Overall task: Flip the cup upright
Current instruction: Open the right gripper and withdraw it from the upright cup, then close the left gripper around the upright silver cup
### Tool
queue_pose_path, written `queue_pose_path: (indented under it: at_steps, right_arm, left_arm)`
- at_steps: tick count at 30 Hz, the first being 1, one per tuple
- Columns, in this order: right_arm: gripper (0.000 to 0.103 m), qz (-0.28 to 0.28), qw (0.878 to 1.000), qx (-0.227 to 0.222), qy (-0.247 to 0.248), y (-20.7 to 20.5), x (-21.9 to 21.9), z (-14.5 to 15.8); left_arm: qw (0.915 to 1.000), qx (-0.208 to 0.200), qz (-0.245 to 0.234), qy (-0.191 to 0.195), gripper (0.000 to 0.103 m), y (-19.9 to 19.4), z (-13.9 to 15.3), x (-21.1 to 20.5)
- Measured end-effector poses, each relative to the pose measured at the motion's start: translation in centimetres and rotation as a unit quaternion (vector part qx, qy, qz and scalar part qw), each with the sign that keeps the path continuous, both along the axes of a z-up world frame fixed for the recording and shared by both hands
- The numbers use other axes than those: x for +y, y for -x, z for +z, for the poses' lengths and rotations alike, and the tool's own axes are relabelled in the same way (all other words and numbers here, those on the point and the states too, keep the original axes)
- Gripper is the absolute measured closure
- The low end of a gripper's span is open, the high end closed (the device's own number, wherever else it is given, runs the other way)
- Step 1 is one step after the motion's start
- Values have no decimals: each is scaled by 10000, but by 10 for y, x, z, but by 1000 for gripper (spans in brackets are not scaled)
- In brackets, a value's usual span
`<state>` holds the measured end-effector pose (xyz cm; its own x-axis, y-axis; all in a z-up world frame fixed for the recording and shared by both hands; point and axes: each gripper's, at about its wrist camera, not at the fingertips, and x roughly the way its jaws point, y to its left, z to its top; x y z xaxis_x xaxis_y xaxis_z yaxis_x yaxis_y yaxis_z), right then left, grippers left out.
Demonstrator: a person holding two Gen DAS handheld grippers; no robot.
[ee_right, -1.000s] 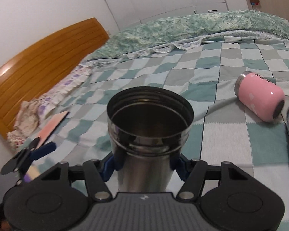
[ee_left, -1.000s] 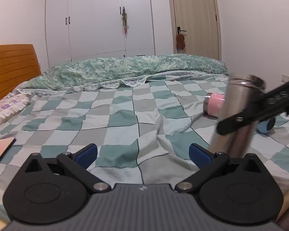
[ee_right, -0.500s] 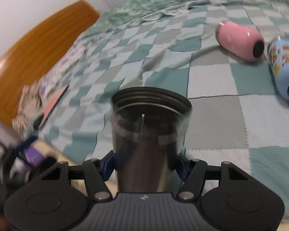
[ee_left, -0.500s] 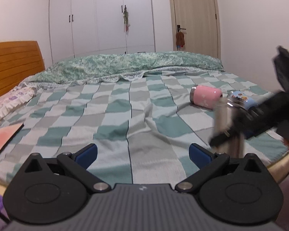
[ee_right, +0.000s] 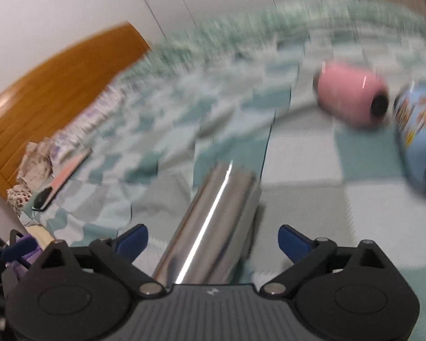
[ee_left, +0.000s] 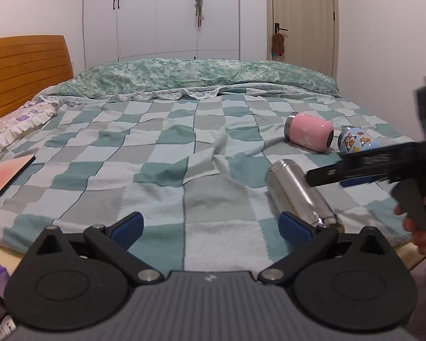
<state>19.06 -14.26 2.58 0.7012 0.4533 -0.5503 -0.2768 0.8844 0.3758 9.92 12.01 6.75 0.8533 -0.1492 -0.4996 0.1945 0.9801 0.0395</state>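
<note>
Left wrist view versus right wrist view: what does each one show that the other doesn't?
Left wrist only: the door, the right tool seen from outside, and the left tool, open and empty.
Right wrist only: the right tool's open blue pads either side of the steel cup, apart from it.
Both: steel cup lying on the checked blanket, pink cup, blue cup, headboard.

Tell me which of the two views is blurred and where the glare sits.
Right wrist view: heavy motion blur smears the bed and the pink cup; a bright glare streak runs along the steel cup. Left wrist view: sharp apart from the blurred right gripper, with fisheye bending at the edges.
</note>
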Motion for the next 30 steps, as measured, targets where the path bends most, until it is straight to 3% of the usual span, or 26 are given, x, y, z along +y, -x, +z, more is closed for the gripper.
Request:
queue_pose_path:
  at_steps: [6, 12, 19, 25, 30]
  right_arm:
    - [0, 26, 9956, -865, 369, 24, -43, 20]
    - [0, 2, 9864, -1324, 978, 40, -87, 18]
    - [0, -82, 9787, -1535, 1358, 43, -126, 0]
    - [0, -378, 9776, -1684, 1208, 38, -147, -18]
    - [0, -285, 9764, -1737, 1254, 31, -150, -29]
  left_arm:
    - [9999, 50, -113, 24, 0, -15, 9, -37]
    - [9990, 328, -271, -139, 0, -35, 8, -84]
    - [9956, 876, -256, -232, 0, -71, -3, -130]
    - [9918, 1048, -119, -720, 0, -97, -14, -156]
    - [9878, 1213, -45, -977, 0, -122, -16, -166]
